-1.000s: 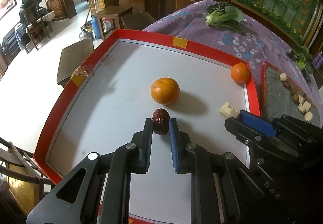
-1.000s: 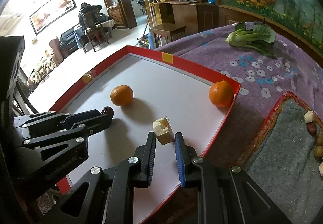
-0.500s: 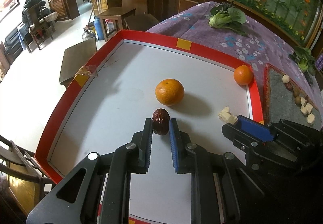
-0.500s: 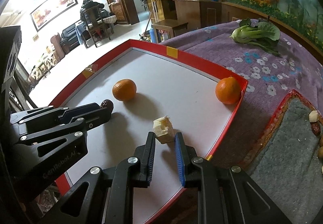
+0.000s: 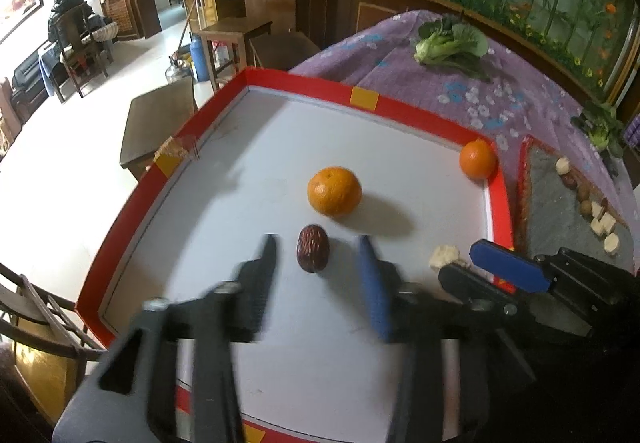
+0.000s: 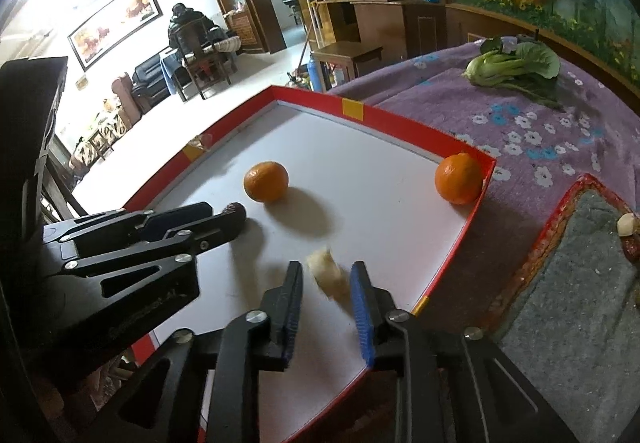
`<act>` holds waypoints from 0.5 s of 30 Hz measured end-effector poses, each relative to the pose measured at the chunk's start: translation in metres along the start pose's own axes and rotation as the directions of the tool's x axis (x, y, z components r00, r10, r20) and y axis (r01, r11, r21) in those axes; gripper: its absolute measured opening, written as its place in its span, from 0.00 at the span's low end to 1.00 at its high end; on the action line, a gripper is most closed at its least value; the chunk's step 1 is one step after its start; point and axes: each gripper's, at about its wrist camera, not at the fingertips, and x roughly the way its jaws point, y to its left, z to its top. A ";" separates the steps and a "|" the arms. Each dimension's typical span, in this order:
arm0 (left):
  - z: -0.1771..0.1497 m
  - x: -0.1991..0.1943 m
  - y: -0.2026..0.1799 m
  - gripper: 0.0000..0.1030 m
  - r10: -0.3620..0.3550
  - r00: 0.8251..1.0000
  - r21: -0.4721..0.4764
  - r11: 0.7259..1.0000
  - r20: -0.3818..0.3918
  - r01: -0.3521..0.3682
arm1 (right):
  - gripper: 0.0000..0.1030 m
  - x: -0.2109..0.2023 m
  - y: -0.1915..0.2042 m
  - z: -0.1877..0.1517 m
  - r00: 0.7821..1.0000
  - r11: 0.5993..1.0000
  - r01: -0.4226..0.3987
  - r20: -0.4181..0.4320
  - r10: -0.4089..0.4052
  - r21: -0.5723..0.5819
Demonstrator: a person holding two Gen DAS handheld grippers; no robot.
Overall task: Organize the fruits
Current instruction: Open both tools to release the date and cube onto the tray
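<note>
A red-rimmed white tray [image 5: 400, 107] holds two oranges, one mid-tray [image 5: 334, 190] and one in the far right corner [image 5: 477, 158]. A dark red date [image 5: 313, 253] lies on the tray between the spread fingers of my left gripper [image 5: 316, 249], which is open and blurred. A pale fruit chunk [image 6: 326, 275] lies between the fingers of my right gripper [image 6: 325, 271], also open. The same tray [image 6: 420, 127], both oranges [image 6: 266, 181] [image 6: 459, 179] and the date [image 6: 236, 210] show in the right wrist view.
A second red-rimmed tray with a grey mat [image 6: 580, 283] sits to the right, carrying several small pale and brown pieces [image 5: 600, 215]. Bok choy [image 6: 516, 65] lies on the purple floral tablecloth [image 6: 540, 131]. Chairs and furniture stand beyond the table's left edge.
Both grippers have opened: the left let go of the date, the right let go of the pale chunk. Both pieces now rest on the white tray.
</note>
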 end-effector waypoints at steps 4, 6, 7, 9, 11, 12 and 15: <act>0.003 -0.009 -0.005 0.51 0.009 1.000 0.012 1.000 0.030 -0.009 | 0.29 -0.011 -0.002 -0.001 1.000 1.000 -0.002 0.025 0.002 0.010; 0.005 -0.014 -0.010 0.51 0.004 0.999 0.017 1.000 0.042 -0.005 | 0.29 -0.019 -0.005 -0.001 0.999 1.000 0.001 0.037 -0.002 0.018; 0.006 -0.015 -0.013 0.51 0.002 0.999 0.019 1.000 0.044 -0.003 | 0.29 -0.023 -0.007 -0.001 0.999 1.000 0.010 0.045 -0.011 0.023; 0.007 -0.017 -0.020 0.51 -0.003 0.999 0.029 1.000 0.049 0.002 | 0.29 -0.031 -0.011 -0.003 0.997 0.999 0.040 0.059 -0.042 0.031; 0.008 -0.019 -0.028 0.51 -0.010 0.999 0.041 0.999 0.052 0.008 | 0.29 -0.040 -0.015 -0.006 0.995 0.997 0.064 0.070 -0.066 0.038; 0.009 -0.020 -0.033 0.51 -0.016 0.998 0.047 0.999 0.053 0.014 | 0.29 -0.045 -0.019 -0.008 0.993 0.995 0.087 0.074 -0.090 0.042; 0.011 -0.023 -0.052 0.51 -0.034 0.998 0.072 0.997 0.057 0.030 | 0.30 -0.060 -0.034 -0.014 0.986 0.989 0.133 0.090 -0.139 0.070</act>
